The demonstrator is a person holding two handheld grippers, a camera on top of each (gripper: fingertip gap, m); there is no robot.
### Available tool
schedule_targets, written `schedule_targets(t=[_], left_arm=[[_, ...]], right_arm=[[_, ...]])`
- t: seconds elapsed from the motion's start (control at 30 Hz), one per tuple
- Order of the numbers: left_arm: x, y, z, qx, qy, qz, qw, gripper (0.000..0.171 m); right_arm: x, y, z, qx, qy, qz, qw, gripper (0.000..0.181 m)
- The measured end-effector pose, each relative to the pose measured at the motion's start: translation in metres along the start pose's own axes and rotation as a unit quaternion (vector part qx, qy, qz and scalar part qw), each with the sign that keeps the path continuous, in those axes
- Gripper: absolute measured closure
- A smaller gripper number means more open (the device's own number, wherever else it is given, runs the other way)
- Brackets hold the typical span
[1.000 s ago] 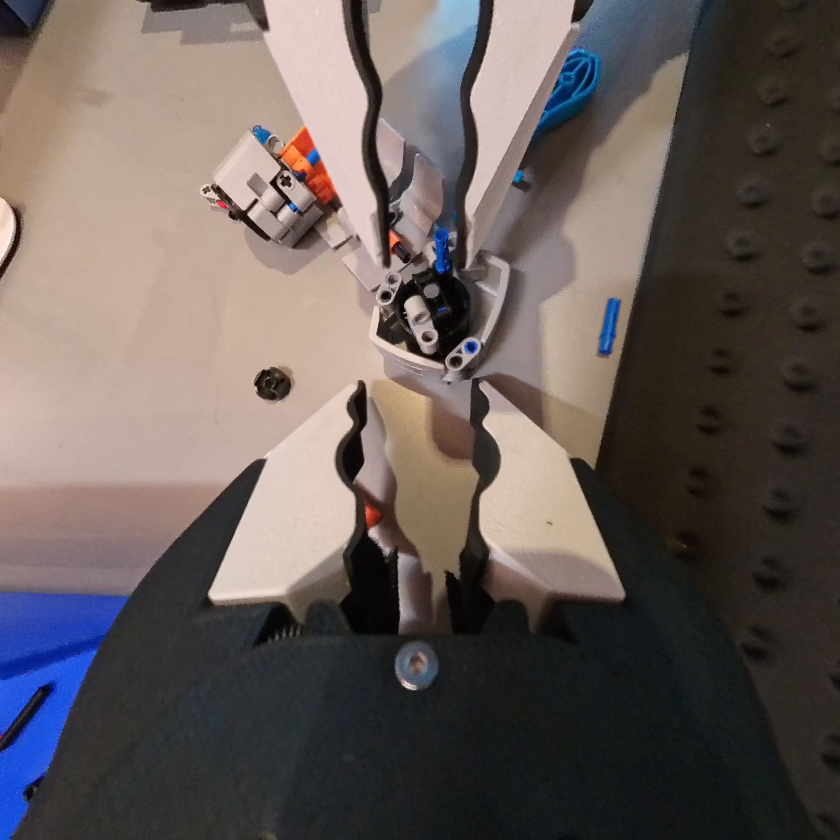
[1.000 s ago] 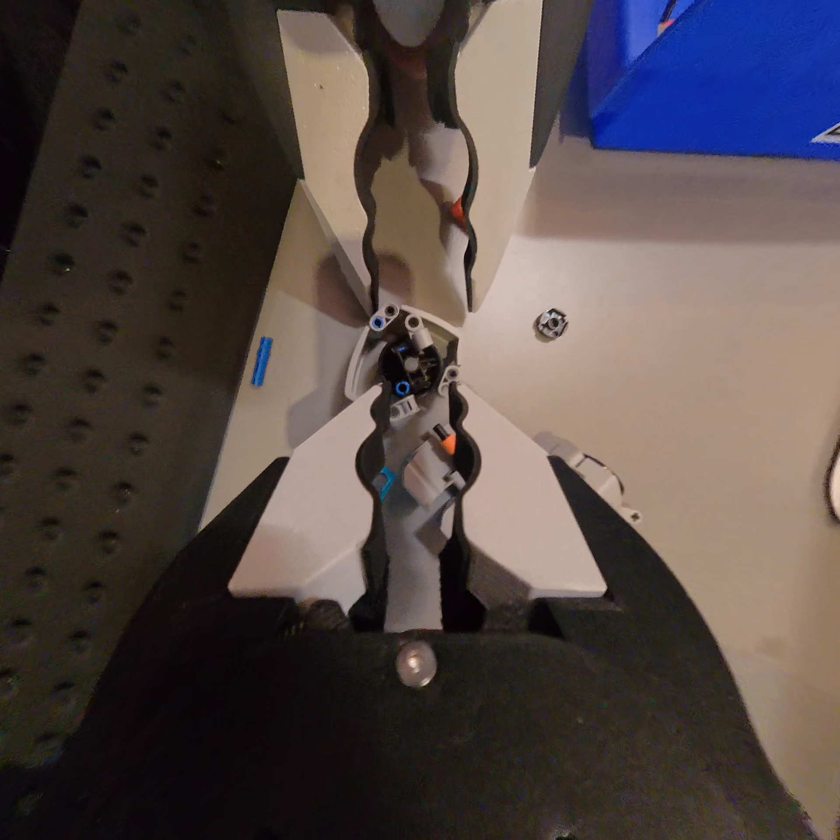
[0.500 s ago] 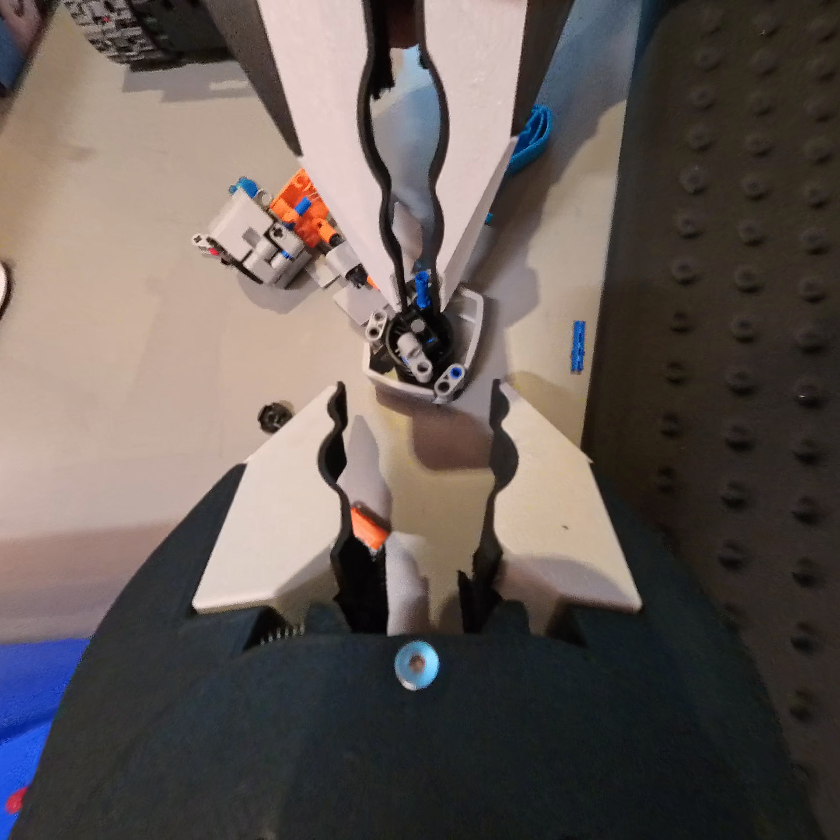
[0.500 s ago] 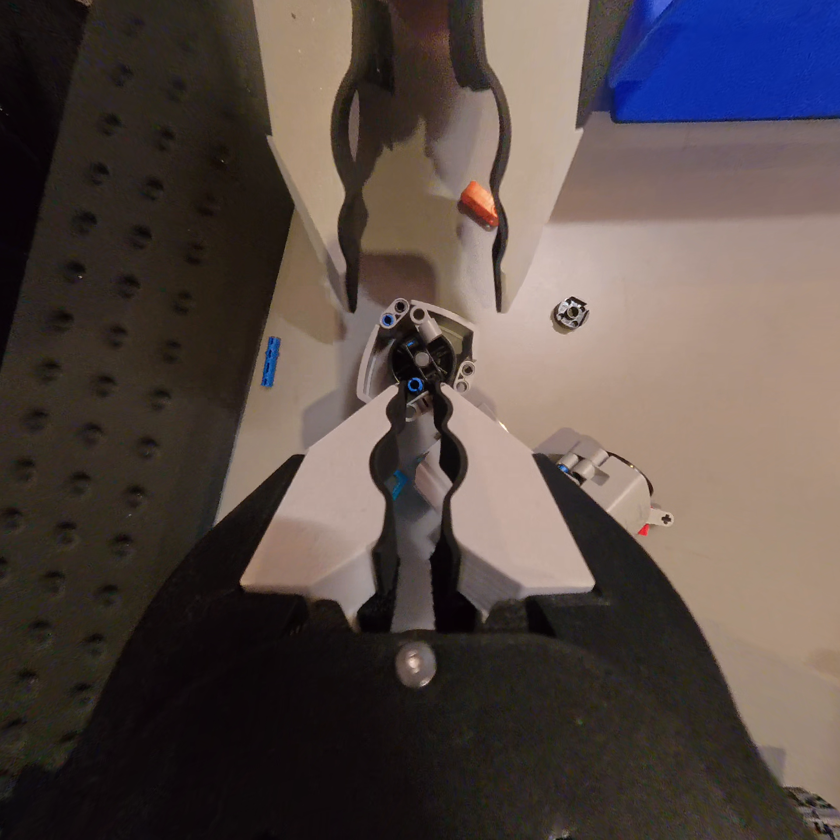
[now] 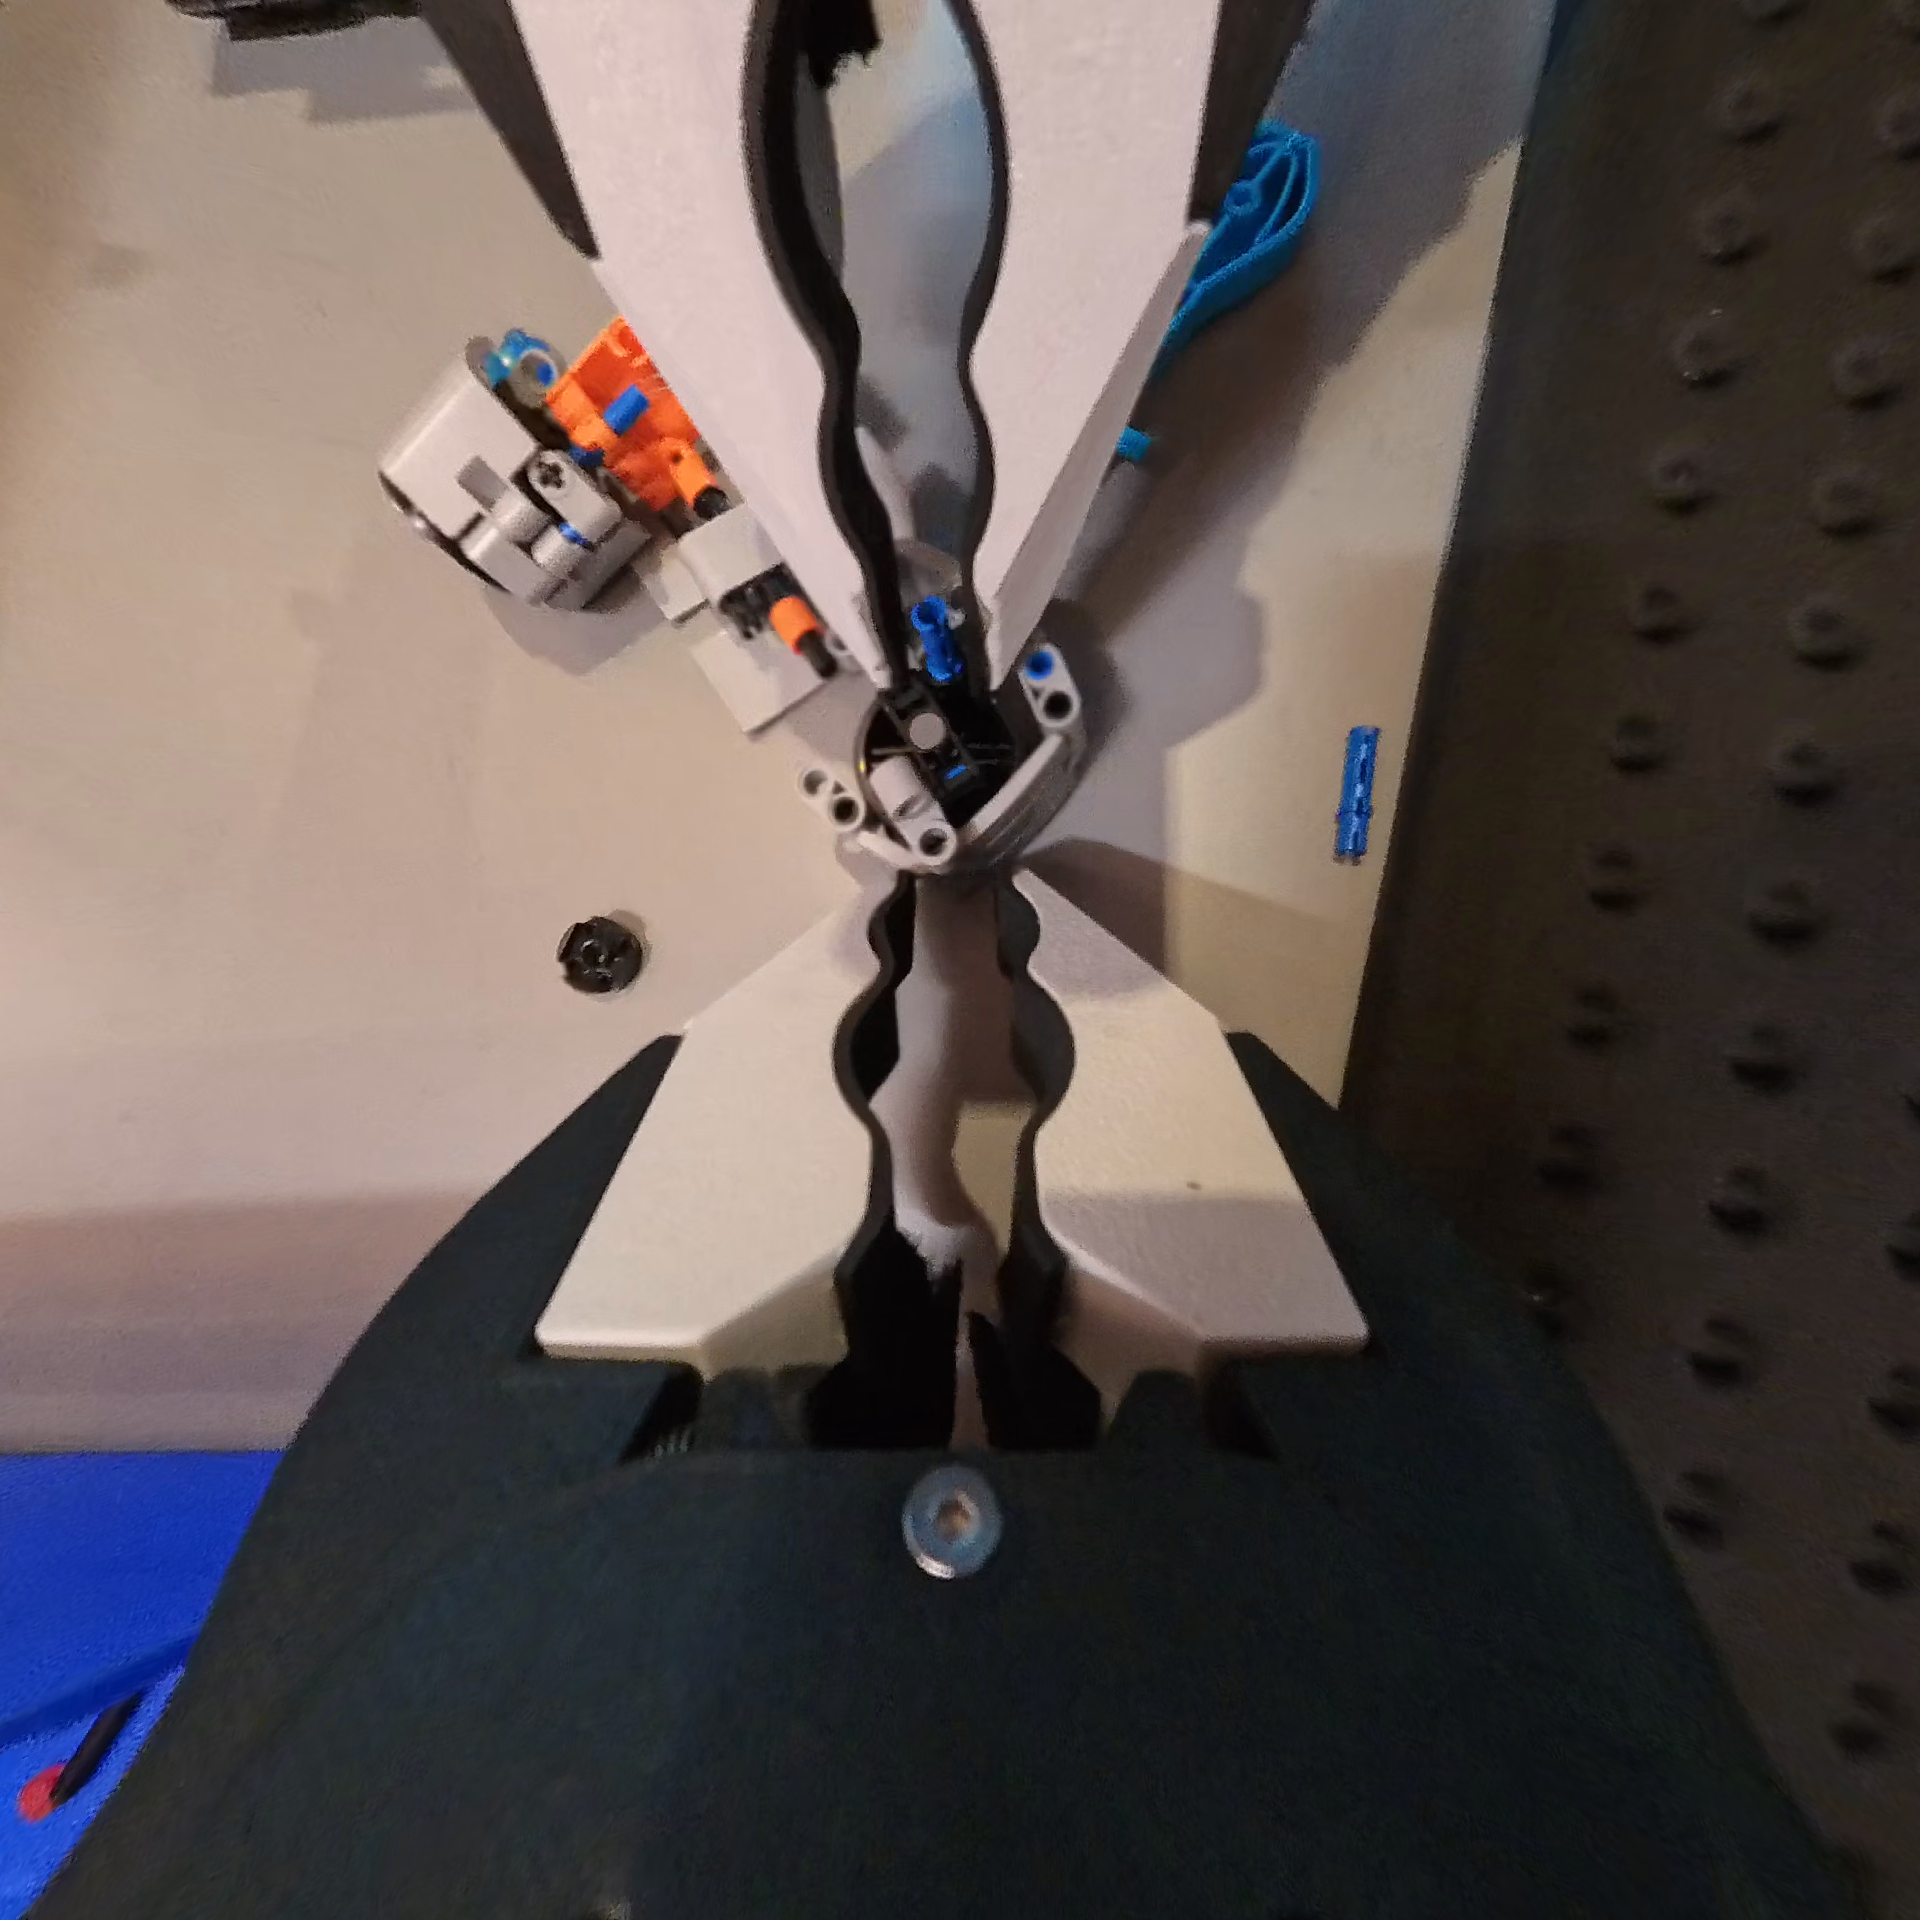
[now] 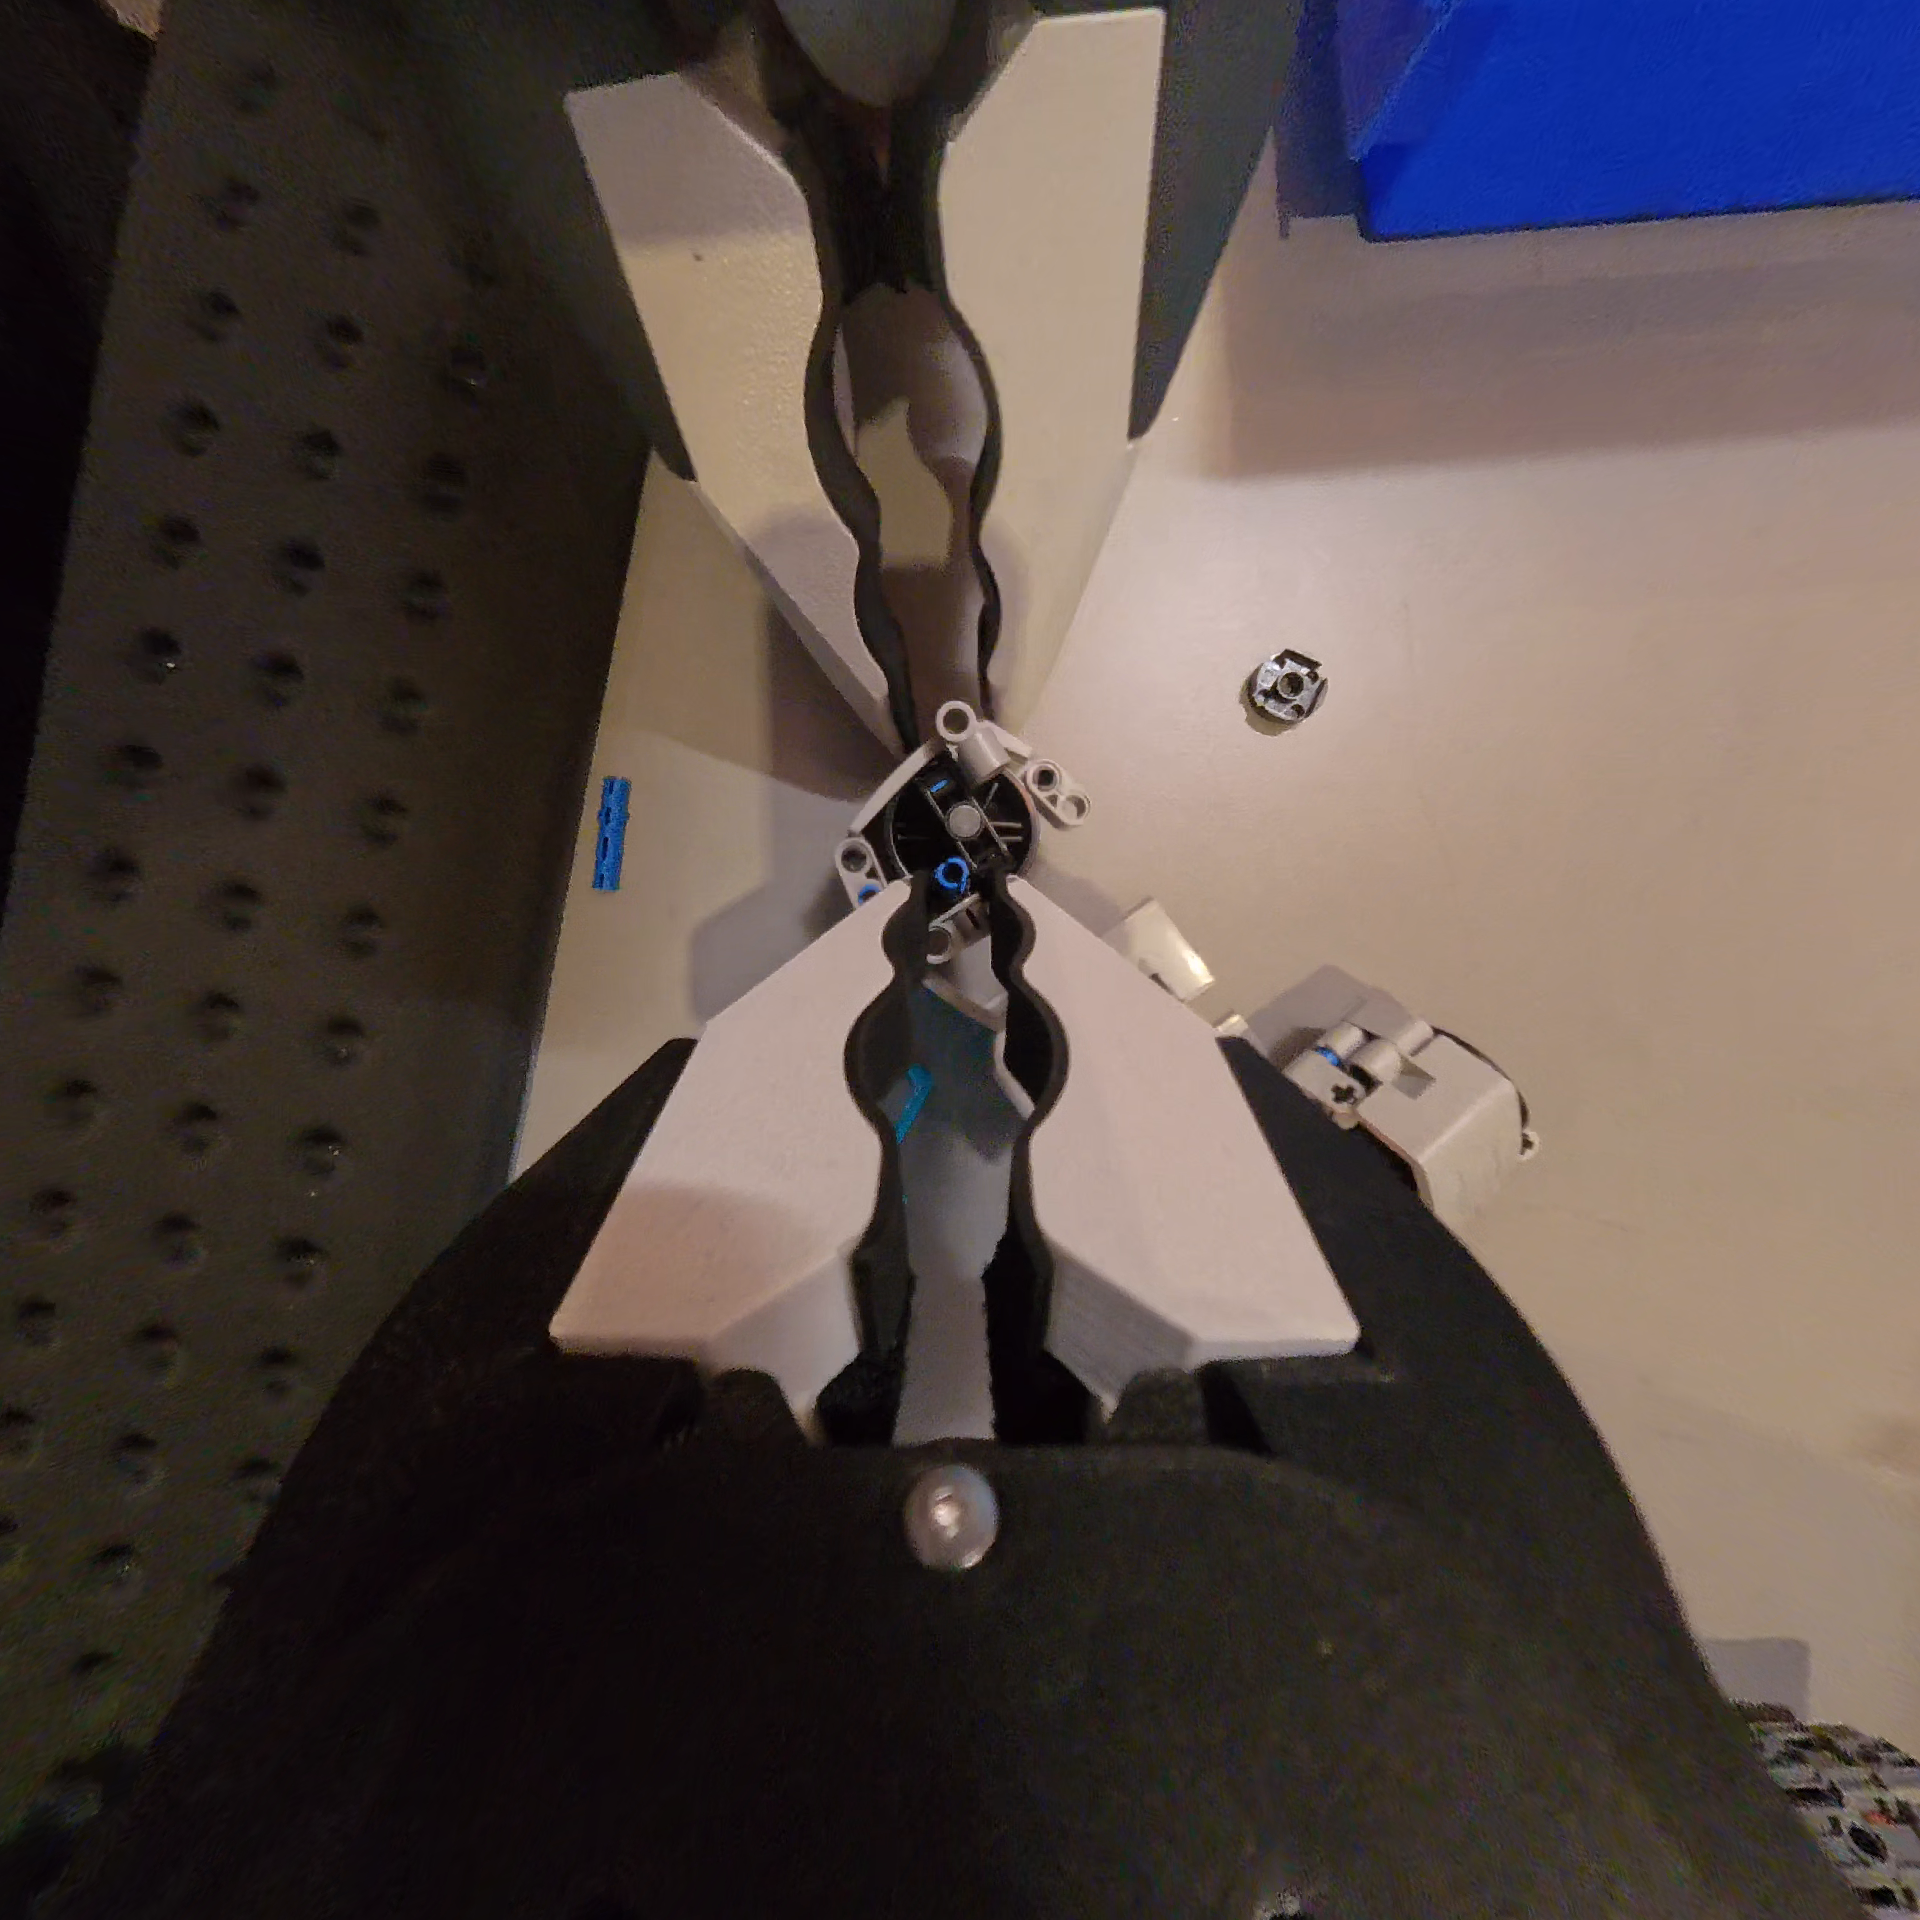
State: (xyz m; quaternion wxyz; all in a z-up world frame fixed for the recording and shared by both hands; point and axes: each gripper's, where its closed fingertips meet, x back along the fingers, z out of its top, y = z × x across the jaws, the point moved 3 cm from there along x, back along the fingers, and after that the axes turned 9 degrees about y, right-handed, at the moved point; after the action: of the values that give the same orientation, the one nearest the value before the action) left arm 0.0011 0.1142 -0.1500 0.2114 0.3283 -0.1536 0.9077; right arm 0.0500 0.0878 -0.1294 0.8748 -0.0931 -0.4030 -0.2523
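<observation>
Grey-and-black brick assembly point(image 5: 940, 764) at frame centre, on the beige tabletop point(image 5: 260, 779), clamped from opposite ends by left gripper point(image 5: 951, 883) and right gripper point(image 6: 951, 894); blue pin point(image 5: 1356, 793) lies loose at right

beige tabletop point(image 5: 260, 831) | black studded mat point(image 5: 1714, 727) (dim light)

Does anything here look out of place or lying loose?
Two small parts lie loose on the table, apart from the grey block assembly that both grippers pinch: a blue pin near the black studded mat, and a dark round piece. Nothing looks broken.
</observation>
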Motion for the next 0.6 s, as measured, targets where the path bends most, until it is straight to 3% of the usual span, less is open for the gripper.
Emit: schedule_targets(t=[0.27, 0.37, 0.5, 0.6], left_arm=[[0.003, 0.010, 0.000, -0.014, -0.007, -0.021, 1.000, 0.156], [0.006, -0.001, 0.003, -0.007, 0.001, -0.004, 1.000, 0.142], [0.003, -0.011, 0.008, -0.012, -0.001, 0.001, 1.000, 0.109], [-0.008, -0.008, 0.008, -0.018, -0.022, -0.027, 0.999, 0.112]], right_arm=[[0.003, 0.001, -0.001, -0.007, -0.006, -0.006, 1.000, 0.173], [0.004, 0.002, -0.002, -0.011, -0.008, -0.007, 1.000, 0.173], [0.005, 0.002, -0.002, -0.013, -0.007, -0.006, 1.000, 0.173], [0.005, 0.002, -0.003, -0.018, -0.007, -0.003, 1.000, 0.173]])
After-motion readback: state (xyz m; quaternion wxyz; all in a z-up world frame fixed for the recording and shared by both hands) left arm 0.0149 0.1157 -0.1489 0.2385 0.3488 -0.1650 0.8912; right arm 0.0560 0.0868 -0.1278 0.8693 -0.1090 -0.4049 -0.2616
